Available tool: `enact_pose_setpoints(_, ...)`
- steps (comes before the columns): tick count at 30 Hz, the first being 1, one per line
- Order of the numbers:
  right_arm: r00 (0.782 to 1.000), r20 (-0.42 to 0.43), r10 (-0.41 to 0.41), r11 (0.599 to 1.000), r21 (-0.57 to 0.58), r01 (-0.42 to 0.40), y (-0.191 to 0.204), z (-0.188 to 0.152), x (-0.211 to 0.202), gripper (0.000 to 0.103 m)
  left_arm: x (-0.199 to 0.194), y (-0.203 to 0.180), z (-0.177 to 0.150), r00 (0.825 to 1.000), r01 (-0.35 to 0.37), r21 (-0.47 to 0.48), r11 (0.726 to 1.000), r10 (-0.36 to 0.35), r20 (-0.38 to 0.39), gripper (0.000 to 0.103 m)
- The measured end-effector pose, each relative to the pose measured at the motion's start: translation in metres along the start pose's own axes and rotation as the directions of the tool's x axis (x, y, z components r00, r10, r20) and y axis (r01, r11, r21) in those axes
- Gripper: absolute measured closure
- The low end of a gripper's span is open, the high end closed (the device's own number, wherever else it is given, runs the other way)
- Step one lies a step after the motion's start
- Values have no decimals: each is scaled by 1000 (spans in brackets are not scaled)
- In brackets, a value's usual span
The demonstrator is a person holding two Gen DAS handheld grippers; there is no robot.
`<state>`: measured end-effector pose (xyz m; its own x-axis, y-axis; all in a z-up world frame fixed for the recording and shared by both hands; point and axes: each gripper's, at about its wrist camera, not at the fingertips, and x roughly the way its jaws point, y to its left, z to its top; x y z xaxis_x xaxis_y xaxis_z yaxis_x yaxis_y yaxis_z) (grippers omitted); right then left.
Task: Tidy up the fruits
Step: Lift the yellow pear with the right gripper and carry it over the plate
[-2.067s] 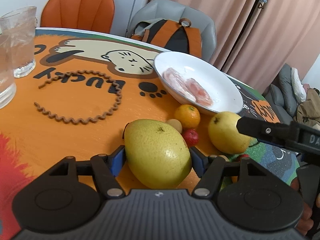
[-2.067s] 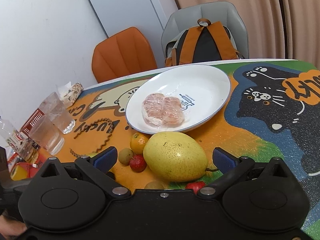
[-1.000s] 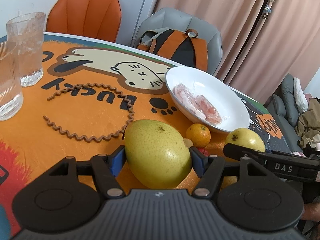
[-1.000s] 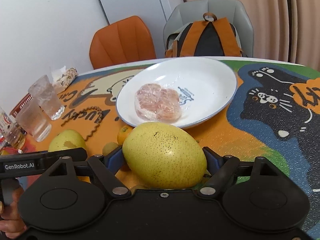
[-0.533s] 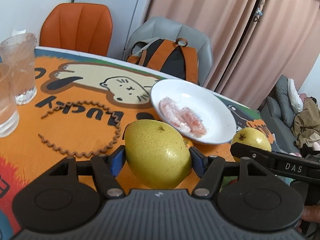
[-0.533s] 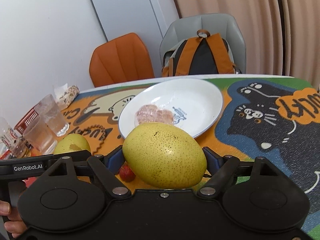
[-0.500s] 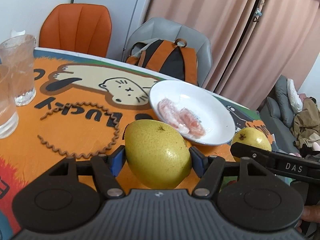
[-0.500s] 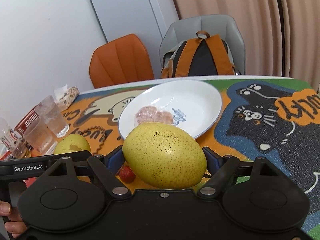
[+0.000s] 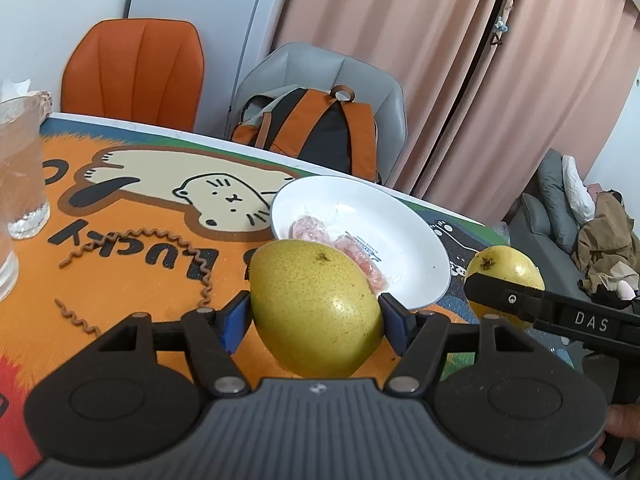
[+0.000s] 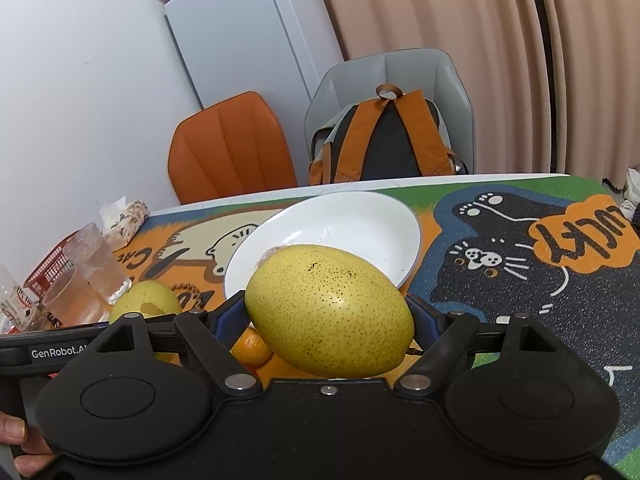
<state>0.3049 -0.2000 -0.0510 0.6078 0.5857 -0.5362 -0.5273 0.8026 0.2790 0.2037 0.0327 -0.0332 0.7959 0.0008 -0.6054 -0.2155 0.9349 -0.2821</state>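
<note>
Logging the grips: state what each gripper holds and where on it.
Left gripper clamps a pear across its sides; right gripper likewise clamps another pear.

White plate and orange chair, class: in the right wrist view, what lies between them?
Only bare table: its orange-and-cream cat mat and white far edge separate the white plate from the orange chair.

"DAS" on right gripper (image 9: 560, 316) (side); "GenRobot.AI" on left gripper (image 10: 60, 350)

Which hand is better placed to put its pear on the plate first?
Right, probably. Its pear sits just before the plate rim, centred. The left pear is off to the plate's side.
</note>
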Motion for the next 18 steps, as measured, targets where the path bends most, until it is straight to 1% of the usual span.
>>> enact_pose_setpoints(8, 1000, 2, -1, 1000, 4, 1, -2, 10, 15, 25, 15, -4, 11, 1000, 14, 6, 1000, -14, 6, 37)
enact_pose_setpoints(18, 1000, -25, 14, 1000, 8, -14, -5, 21, 53, 25, 32, -1, 25, 1000, 2, -1, 1000, -2, -1, 37)
